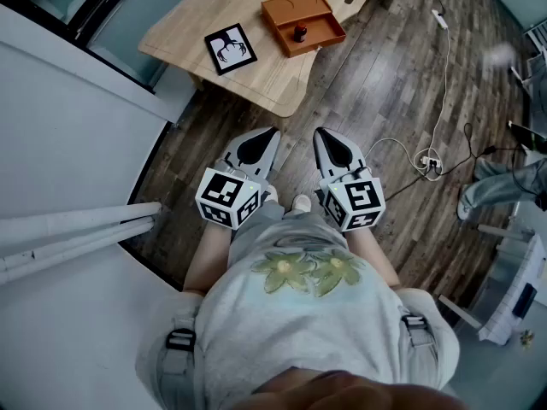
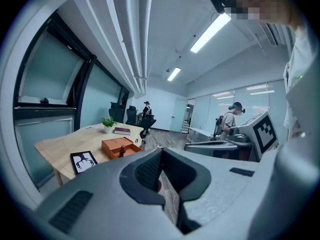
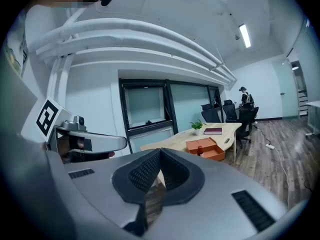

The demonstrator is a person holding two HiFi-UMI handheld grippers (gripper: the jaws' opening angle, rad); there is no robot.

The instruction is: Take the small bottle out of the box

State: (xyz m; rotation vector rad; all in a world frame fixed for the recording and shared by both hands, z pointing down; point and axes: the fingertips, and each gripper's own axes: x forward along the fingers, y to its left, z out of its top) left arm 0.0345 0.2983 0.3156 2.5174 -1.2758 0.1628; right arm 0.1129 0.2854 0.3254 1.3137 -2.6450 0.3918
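**Both claws shut and empty, bottle waiting in its box across the floor**

The right gripper has its jaws pressed together with nothing between them. The left gripper is the same: ribbed pads meeting at the tips, no object held. In the head view the pair sit side by side, close in front of the person's waist. The left gripper and right gripper both aim forward over the wood floor. That low, tucked pose reads as a ready stance, not a reach. With nothing near enough to grasp, closed jaws make sense here.

Well apart from both claws stands the wooden table. On it lies the orange box, open on top, near the table's edge. Just beside the box is a black-framed picture.

The small bottle sits inside the box's open compartment. From the right gripper view the bottle appears upright, long axis vertical and dark cap upward. That favours a grasp from the side or from above once the person steps closer. The task looks not yet begun.
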